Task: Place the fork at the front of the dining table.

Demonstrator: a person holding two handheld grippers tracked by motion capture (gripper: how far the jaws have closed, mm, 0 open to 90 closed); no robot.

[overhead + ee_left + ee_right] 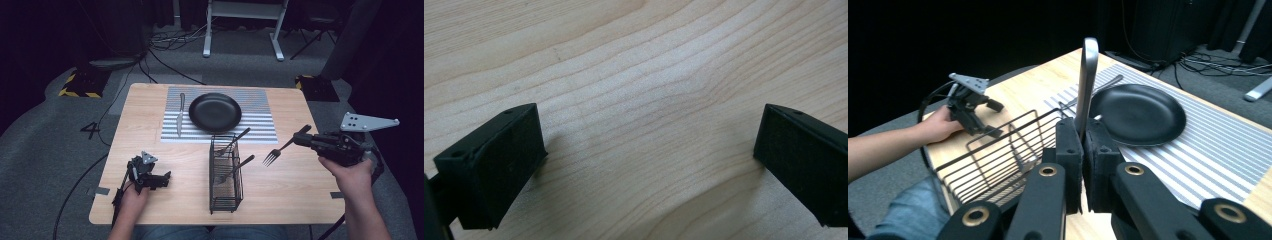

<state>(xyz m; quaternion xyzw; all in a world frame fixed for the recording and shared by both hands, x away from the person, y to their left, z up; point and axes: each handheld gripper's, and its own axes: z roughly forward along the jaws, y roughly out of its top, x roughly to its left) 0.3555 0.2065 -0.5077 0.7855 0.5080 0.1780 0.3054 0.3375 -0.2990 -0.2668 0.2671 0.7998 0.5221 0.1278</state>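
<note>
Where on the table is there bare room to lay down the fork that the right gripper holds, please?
Bare wood lies between the wire basket and the table's right edge, under the held fork, and between basket and left gripper. The striped mat right of the plate is free; its left side holds a knife.

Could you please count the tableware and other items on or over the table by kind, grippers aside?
Forks: 3 (one held by the right gripper at, two in the rack at and)
Knives: 1
Black plates: 1
Wire racks: 1
Striped placemats: 1
Total: 7
</note>
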